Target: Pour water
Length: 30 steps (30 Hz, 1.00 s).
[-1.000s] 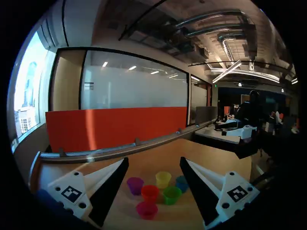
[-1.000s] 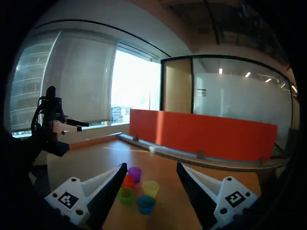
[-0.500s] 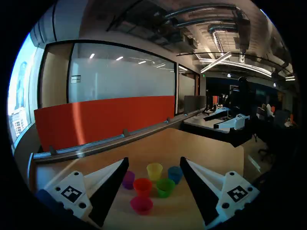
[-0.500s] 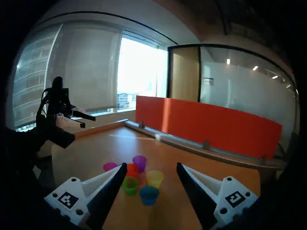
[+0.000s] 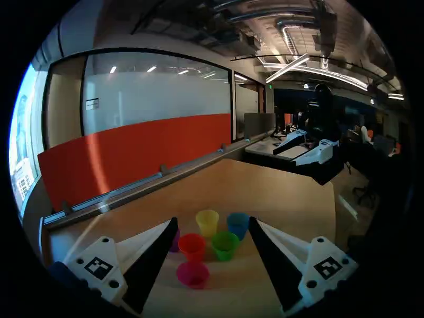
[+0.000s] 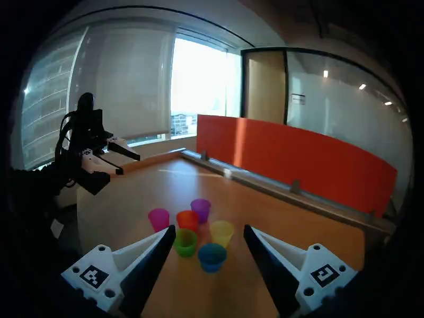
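- On the pale wooden tabletop point(image 6: 132, 185), upright and close together, stood a small pink plastic cup point(image 6: 158, 219), a red-orange plastic cup point(image 6: 187, 220), a purple plastic cup point(image 6: 200, 210), a yellow plastic cup point(image 6: 221, 233), a green plastic cup point(image 6: 185, 242) and a blue plastic cup point(image 6: 212, 257).
- The right gripper point(image 6: 209, 228) hung above the table and pointed down at the cups. Its white-and-black fingers were spread wide and held nothing, and the blue cup sat nearest between them.
- The left gripper point(image 5: 212, 219) also gaped wide and empty, aimed at the same cups from another side. In its view the purple cup was half hidden behind one finger.
- In the right gripper view the left gripper appeared by the table's far left edge, well apart from the cups, held by a person's dark arm point(image 6: 37, 183).
- Each finger carried a square black-and-white marker point(image 6: 94, 277). A small sign point(image 6: 298, 98) on the glass wall was too small to read.
- Along the table's back edge ran a metal rail point(image 6: 275, 183) under an orange partition panel point(image 6: 297, 153).
- Beyond were a frosted glass wall point(image 5: 159, 100), a bright window point(image 6: 204, 85) with a roller blind point(image 6: 127, 90), and exposed ceiling ducts point(image 5: 275, 21).
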Each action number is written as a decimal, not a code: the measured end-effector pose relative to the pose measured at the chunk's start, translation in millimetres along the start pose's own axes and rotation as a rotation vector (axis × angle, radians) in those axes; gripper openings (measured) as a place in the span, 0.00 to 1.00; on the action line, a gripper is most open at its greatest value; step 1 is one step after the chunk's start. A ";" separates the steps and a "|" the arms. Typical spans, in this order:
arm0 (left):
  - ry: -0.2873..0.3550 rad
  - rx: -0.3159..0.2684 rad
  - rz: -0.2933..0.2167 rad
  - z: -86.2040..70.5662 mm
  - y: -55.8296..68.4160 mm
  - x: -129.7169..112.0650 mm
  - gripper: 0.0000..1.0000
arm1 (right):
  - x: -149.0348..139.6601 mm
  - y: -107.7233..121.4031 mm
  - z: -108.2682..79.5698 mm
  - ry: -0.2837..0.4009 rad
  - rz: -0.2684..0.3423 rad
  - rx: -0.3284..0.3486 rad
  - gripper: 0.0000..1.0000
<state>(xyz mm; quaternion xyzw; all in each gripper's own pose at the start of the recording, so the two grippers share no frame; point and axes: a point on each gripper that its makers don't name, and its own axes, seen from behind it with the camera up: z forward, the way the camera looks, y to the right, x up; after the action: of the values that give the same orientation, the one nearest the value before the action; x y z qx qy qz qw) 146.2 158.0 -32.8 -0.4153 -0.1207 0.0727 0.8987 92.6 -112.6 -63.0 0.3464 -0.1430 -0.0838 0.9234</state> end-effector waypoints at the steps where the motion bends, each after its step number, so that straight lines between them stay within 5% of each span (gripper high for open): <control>1: -0.006 -0.005 0.003 2.2 1.1 -1.9 0.99 | -2.0 0.5 0.9 -0.006 -0.001 0.002 1.00; 30: -0.213 -0.076 0.083 64.3 17.7 -96.3 0.99 | -67.7 17.3 36.9 -0.119 0.000 0.032 1.00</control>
<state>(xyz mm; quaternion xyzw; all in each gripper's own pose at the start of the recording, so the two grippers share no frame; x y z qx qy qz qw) 35.4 194.0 -21.2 -0.4438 -0.2011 0.1490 0.8605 17.7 -105.3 -39.0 0.3555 -0.1990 -0.1020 0.9075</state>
